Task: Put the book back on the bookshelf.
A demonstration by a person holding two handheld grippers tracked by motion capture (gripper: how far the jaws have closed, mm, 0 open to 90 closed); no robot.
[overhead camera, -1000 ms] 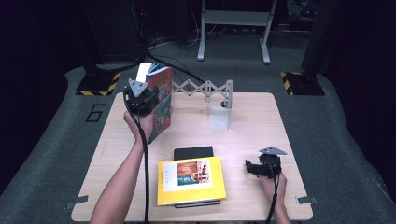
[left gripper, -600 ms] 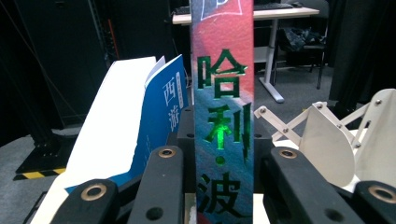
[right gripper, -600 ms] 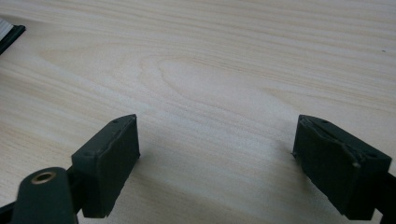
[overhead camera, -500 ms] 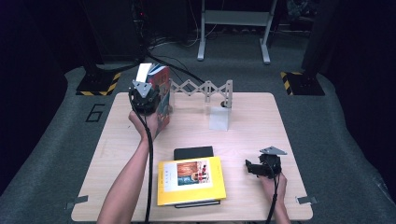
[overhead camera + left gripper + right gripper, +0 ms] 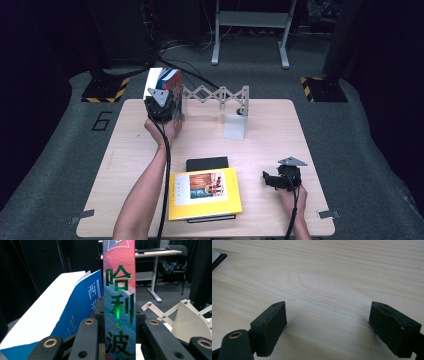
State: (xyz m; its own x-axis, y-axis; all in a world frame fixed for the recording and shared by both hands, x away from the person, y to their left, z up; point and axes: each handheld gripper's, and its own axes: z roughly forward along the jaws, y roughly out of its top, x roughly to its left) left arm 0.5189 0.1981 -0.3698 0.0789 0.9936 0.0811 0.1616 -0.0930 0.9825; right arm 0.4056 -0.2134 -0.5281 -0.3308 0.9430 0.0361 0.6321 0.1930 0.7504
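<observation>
Carried farther back, left gripper (image 5: 161, 106) clamps red book (image 5: 120, 297); right gripper (image 5: 328, 322) gapes empty.

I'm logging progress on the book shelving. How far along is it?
Done: a blue book already leans at the white rack. In hand: the left tool grips a red book upright by its spine beside it. Left: a yellow book and a black one lie flat; the right tool rests open.

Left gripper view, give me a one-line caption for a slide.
Hand-held gripper clamps the spine of an upright red book, beside a leaning blue book and a white expanding rack.
</observation>
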